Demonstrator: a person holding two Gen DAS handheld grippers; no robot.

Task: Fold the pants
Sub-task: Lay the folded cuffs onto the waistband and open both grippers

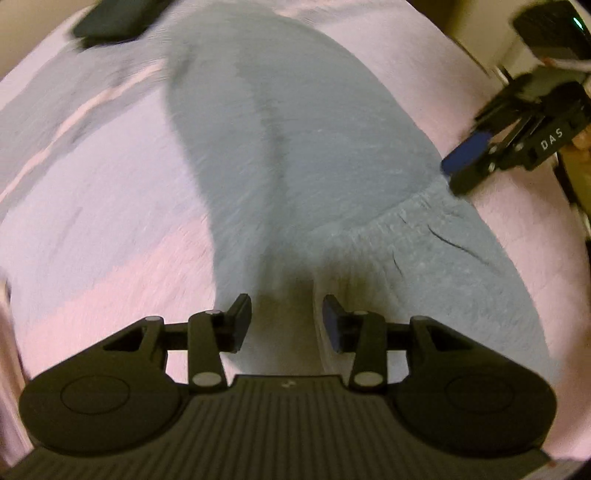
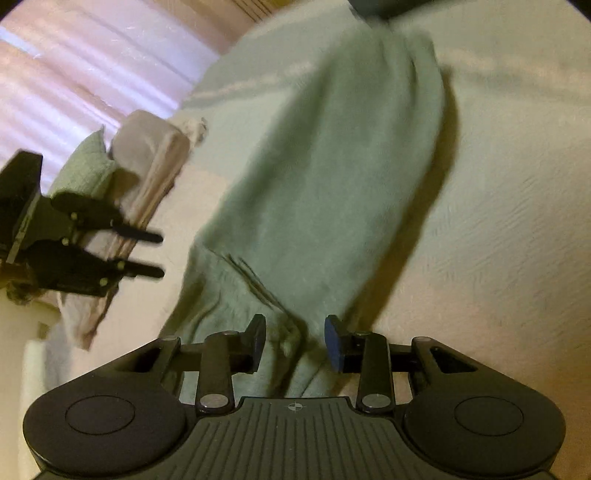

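Observation:
Grey-blue pants (image 1: 295,140) lie flat on a pale pink bed sheet (image 1: 92,221), legs running away from me, with the gathered waistband (image 1: 424,229) nearest. My left gripper (image 1: 286,321) hovers open just above the near edge of the fabric and clamps nothing. In the left wrist view my right gripper (image 1: 461,168) sits at the waistband's right end. In the right wrist view the pants (image 2: 325,177) look greenish, and my right gripper (image 2: 295,341) stands open over the bunched waistband (image 2: 236,295). My left gripper (image 2: 160,255) hangs open beside the pants, at the left.
A dark flat object (image 1: 114,18) lies on the sheet by the far end of the legs. At the bed's left side are a green pillow (image 2: 85,170) and a beige pillow (image 2: 147,155). Bare sheet (image 2: 498,221) spreads to the right of the pants.

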